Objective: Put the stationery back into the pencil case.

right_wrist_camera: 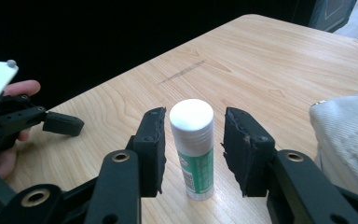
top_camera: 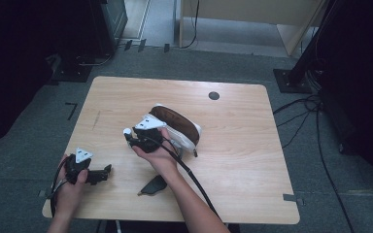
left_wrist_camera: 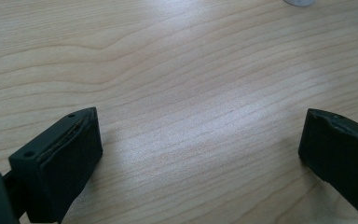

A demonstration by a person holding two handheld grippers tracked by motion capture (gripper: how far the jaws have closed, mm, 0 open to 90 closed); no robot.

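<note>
my right gripper has its jaws apart around the upright glue stick standing on the table, not yet pressing, so an uneven squeeze could tip it over.

Wooden table carries upright glue stick, white-brown pouch, dark flat piece

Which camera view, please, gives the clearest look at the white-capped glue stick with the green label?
The right gripper view: the white-capped glue stick stands upright, close up, between the right gripper's open jaws. The high view shows a tiny white spot.
</note>
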